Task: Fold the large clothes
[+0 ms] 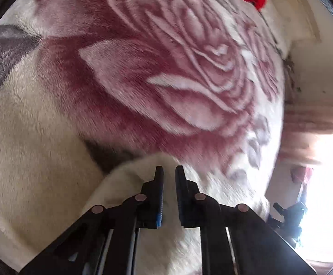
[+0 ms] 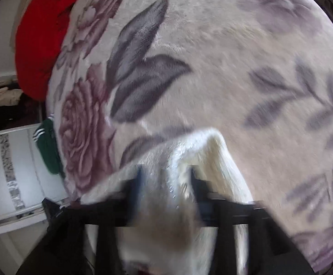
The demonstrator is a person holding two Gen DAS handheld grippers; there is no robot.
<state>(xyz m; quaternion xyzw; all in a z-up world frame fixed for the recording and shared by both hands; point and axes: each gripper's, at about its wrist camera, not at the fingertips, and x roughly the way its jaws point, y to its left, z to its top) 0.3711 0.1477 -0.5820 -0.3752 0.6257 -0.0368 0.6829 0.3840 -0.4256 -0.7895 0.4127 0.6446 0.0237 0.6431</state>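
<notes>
We've got the cream garment (image 1: 171, 247) over the rose blanket (image 1: 143, 73): left gripper (image 1: 169, 174) pinched narrow on its fold, right gripper (image 2: 166, 171) wider around a bunched corner, grip uncertain, so both ends carry together

The left hand-held gripper (image 1: 169, 171) stands nearly closed; the right hand-held gripper (image 2: 166, 171) stands wider, both angled downward.

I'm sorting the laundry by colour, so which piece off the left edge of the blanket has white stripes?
The green garment; the red one further up is plain.
</notes>
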